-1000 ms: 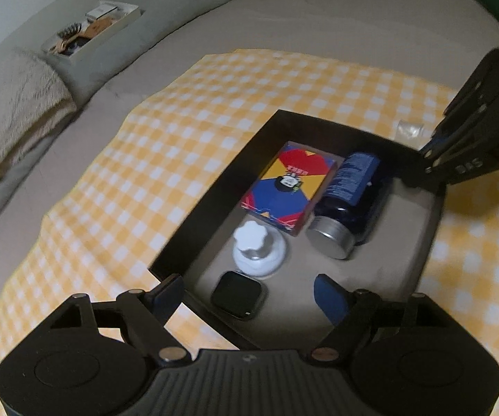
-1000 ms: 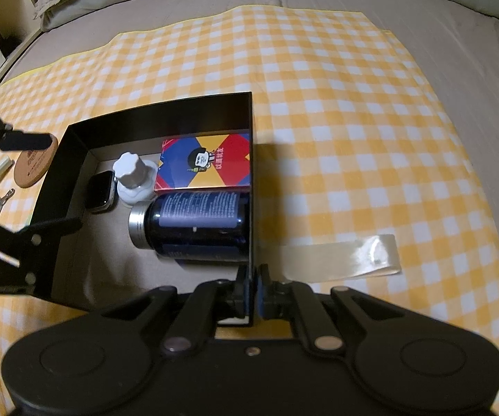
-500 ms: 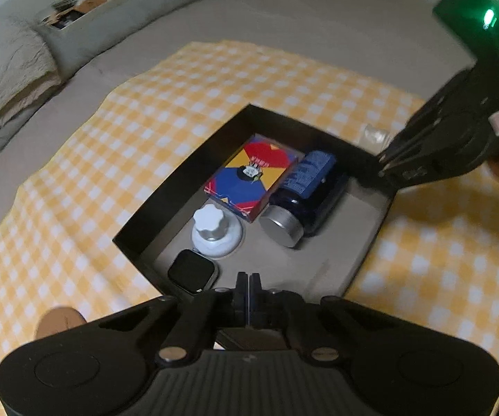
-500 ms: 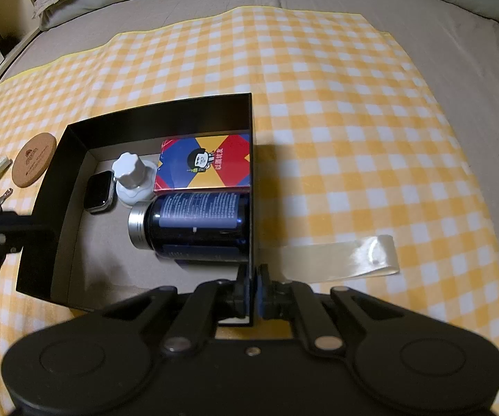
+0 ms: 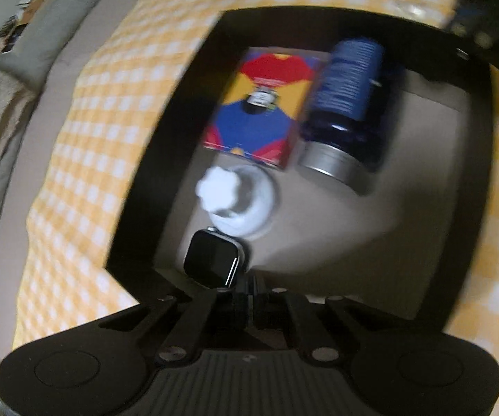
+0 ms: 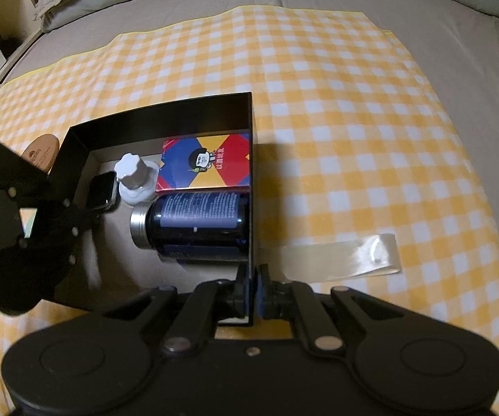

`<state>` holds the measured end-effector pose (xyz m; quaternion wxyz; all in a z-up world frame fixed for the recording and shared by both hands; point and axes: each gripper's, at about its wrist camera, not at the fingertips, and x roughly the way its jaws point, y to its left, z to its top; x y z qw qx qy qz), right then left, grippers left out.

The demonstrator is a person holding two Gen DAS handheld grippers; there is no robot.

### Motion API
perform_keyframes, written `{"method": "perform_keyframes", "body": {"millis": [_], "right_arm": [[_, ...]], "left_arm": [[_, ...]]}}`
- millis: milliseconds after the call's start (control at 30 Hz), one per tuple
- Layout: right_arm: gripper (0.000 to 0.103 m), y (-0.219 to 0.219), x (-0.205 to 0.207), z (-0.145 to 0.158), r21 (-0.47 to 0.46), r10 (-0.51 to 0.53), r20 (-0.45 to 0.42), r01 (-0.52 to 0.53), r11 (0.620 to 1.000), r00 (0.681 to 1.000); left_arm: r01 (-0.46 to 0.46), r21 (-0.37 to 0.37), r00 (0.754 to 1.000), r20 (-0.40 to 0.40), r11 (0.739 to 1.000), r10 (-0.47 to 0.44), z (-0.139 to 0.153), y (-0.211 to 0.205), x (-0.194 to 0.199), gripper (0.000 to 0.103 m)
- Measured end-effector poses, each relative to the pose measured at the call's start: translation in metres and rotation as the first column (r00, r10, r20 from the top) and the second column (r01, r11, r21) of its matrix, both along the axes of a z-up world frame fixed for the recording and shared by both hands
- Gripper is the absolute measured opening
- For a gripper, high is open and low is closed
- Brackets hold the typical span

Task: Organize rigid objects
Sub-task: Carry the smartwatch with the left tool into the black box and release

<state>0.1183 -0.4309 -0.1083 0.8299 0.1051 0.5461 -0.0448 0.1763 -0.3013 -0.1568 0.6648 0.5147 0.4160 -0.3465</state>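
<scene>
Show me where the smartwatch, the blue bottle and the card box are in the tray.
smartwatch [image 5: 215, 263], left wrist view, on its dark screen.
blue bottle [image 6: 199, 213], right wrist view, on the label of its side as it lies.
card box [image 6: 208, 164], right wrist view, on the cartoon figure on its top face.

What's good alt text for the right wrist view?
The right gripper is shut on the near wall of a black box holding a blue bottle, colourful card box, white knob and smartwatch.
</scene>
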Motion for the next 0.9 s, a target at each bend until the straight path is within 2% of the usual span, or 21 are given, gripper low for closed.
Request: {"method": "perform_keyframes", "body": {"millis": [67, 167, 267, 433, 500, 600, 733, 867, 900], "right_arm": [[0.005, -0.001, 0.0, 0.001, -0.004, 0.001, -0.002, -0.001, 1.0, 1.0], [0.005, 0.002, 0.0, 0.001, -0.005, -0.001, -0.003, 0.001, 1.0, 1.0], [0.005, 0.001, 0.0, 0.001, -0.005, -0.001, -0.002, 0.001, 1.0, 1.0], [0.005, 0.003, 0.001, 0.001, -0.006, -0.001, -0.003, 0.001, 1.0, 1.0], [0.005, 0.002, 0.001, 0.001, -0.008, -0.001, -0.003, 0.001, 1.0, 1.0], [0.005, 0.003, 0.001, 0.001, -0.004, -0.003, -0.003, 0.003, 1.0, 1.0], [0.005, 0.003, 0.001, 0.001, -0.007, -0.001, -0.004, 0.001, 1.0, 1.0], [0.005, 0.003, 0.001, 0.001, -0.005, -0.003, -0.004, 0.003, 1.0, 1.0], [0.005, 0.003, 0.001, 0.001, -0.006, -0.003, -0.004, 0.002, 1.0, 1.0]], "left_arm": [[-0.015, 0.0, 1.0, 0.021, 1.0, 0.015, 0.0, -0.001, 0.006, 0.006], [-0.042, -0.02, 0.999, 0.004, 0.999, 0.043, 0.002, -0.002, 0.011, 0.007], [-0.068, -0.078, 0.997, -0.038, 0.995, 0.066, 0.011, 0.003, 0.013, 0.015], [-0.14, -0.186, 0.987, -0.11, 0.973, 0.121, 0.028, 0.019, 0.01, 0.03], [-0.163, -0.234, 0.983, -0.126, 0.959, 0.136, 0.036, 0.024, 0.006, 0.045], [-0.201, -0.31, 0.976, -0.141, 0.929, 0.164, 0.051, 0.034, 0.001, 0.059], [-0.261, -0.387, 0.961, -0.186, 0.884, 0.202, 0.07, 0.046, -0.012, 0.068], [-0.285, -0.452, 0.957, -0.193, 0.846, 0.219, 0.088, 0.059, -0.029, 0.091], [-0.299, -0.465, 0.953, -0.197, 0.833, 0.232, 0.091, 0.063, -0.032, 0.093]]}}
